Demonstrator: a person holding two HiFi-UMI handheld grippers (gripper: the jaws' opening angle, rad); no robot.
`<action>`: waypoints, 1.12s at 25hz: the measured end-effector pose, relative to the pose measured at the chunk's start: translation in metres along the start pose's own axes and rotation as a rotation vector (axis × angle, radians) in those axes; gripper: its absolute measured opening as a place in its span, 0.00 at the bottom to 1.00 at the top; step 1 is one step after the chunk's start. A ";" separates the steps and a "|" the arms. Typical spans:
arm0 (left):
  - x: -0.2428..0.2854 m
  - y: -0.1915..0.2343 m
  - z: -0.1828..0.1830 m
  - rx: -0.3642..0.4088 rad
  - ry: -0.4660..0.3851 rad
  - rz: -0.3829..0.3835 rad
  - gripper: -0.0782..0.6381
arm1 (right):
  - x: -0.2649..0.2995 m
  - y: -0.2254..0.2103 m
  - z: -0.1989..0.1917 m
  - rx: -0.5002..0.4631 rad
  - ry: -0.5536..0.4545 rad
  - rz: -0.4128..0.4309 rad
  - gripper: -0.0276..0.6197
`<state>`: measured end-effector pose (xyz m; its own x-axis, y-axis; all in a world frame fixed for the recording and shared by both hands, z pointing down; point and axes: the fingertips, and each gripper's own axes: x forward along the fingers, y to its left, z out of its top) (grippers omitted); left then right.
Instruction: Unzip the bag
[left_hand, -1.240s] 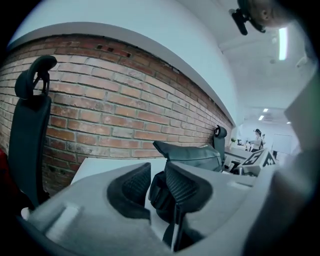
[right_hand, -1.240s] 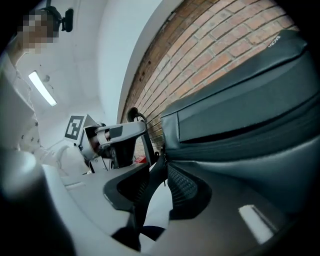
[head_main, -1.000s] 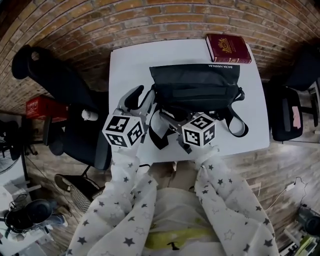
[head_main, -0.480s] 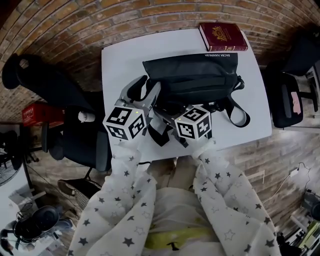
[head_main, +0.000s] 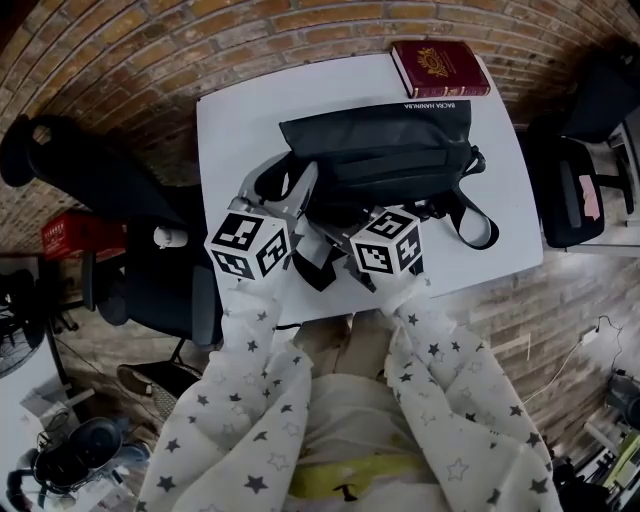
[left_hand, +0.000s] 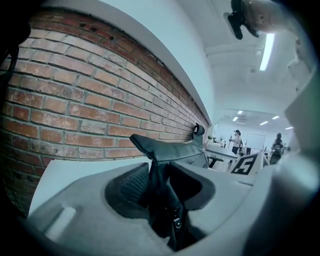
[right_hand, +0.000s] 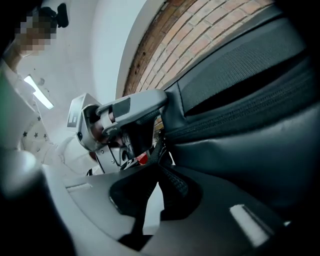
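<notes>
Well — black bag, white label, illegible

red book: white table far corner | black chair: left (just beside table) | red box: far left

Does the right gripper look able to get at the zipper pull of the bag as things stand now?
Probably yes. The right gripper is closing its jaws on what looks like the black zipper pull, with nothing in the way. The left gripper is closing on the end of the bag.
</notes>
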<state>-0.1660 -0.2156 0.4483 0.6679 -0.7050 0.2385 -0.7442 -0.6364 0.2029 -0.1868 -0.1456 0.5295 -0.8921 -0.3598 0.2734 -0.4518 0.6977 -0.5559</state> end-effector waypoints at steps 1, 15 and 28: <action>0.000 0.000 0.000 0.002 0.001 0.000 0.29 | -0.001 0.000 0.000 0.001 -0.002 0.002 0.07; 0.001 0.004 -0.005 0.003 0.001 0.017 0.28 | -0.011 0.010 0.006 0.038 -0.035 0.077 0.07; -0.002 0.004 -0.004 -0.007 -0.015 0.077 0.28 | -0.031 0.011 0.018 0.062 -0.069 0.141 0.07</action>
<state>-0.1707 -0.2152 0.4520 0.6084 -0.7568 0.2391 -0.7936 -0.5775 0.1914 -0.1643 -0.1384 0.5006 -0.9428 -0.3042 0.1365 -0.3192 0.7051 -0.6331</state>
